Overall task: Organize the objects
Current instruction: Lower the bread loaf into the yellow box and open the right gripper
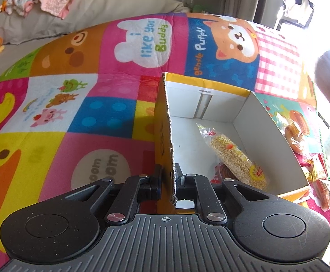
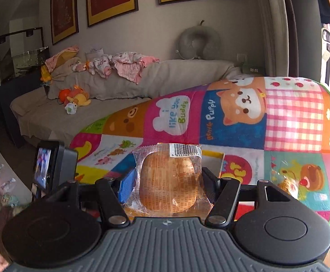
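A yellow cardboard box with a white inside lies open on the patchwork mat. My left gripper is shut on the box's near-left wall, one finger outside, one inside. Inside the box rests a clear bag of puffed grain, with another red-printed packet partly hidden beneath it. In the right wrist view, my right gripper is shut on a wrapped bread bun with a barcode label, held above the mat. A corner of the yellow box shows just behind the bun.
More wrapped snacks lie on the mat right of the box. The colourful cartoon mat covers the surface. A beige sofa with clothes and plush toys stands behind. The other gripper's screen shows at the left.
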